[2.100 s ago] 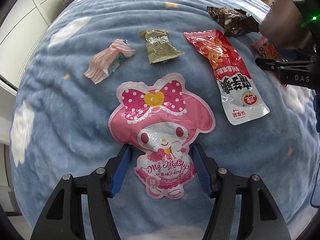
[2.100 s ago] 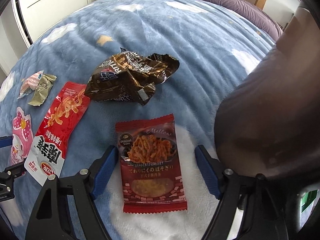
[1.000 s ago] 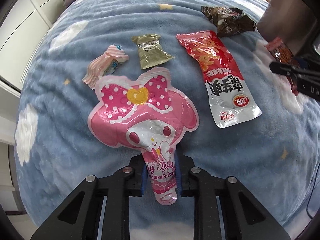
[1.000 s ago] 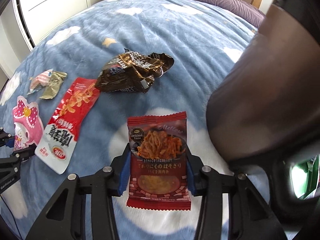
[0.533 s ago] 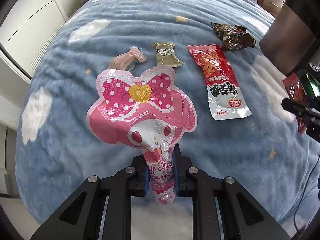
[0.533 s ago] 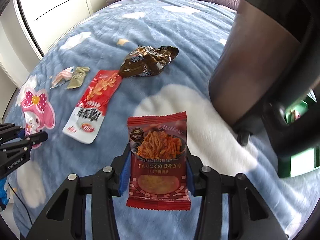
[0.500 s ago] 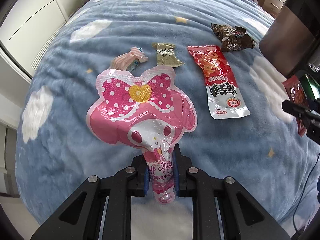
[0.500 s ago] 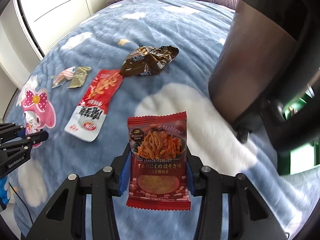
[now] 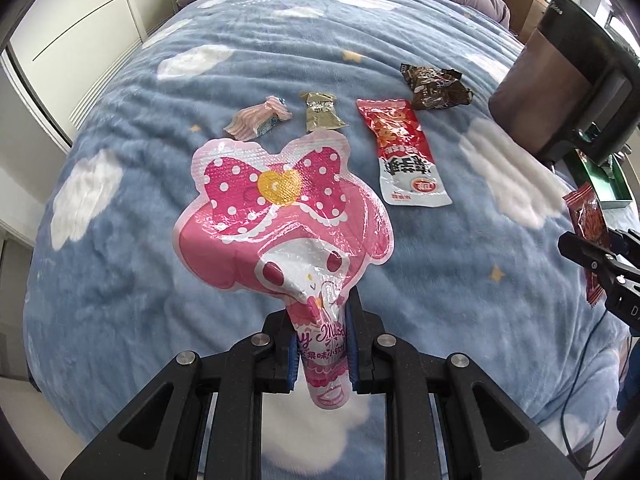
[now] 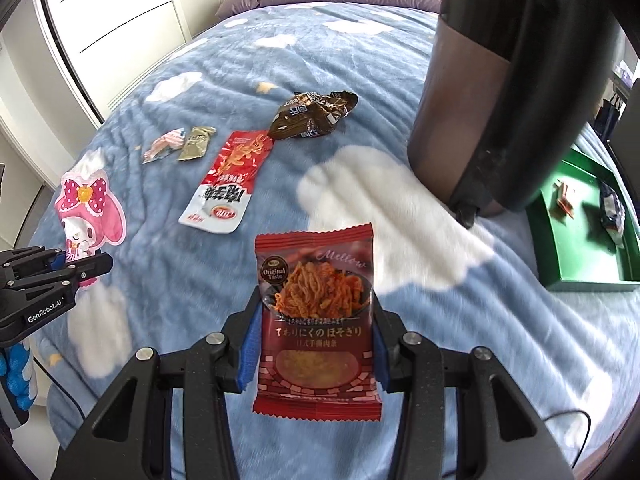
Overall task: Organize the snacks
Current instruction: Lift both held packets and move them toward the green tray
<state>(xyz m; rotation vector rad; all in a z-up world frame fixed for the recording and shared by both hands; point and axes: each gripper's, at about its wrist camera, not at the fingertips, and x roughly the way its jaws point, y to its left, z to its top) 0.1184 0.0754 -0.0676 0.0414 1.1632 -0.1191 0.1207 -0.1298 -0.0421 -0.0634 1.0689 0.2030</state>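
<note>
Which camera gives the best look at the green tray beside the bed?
The right wrist view. It shows the green tray from above, with its rim, its inner floor and a few small packets lying inside. In the left wrist view only a sliver of the tray's edge shows at the right border, behind the dark bin.

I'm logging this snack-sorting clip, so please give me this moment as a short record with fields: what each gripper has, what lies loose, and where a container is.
left gripper: shut on the pink character pouch, pinched at its narrow lower end
right gripper: shut on the red noodle packet, gripped by its side edges
loose on blanket: striped pink candy, olive wrapper, long red-and-white packet, crumpled brown bag
container: green tray at right, with a few small items in it
</note>
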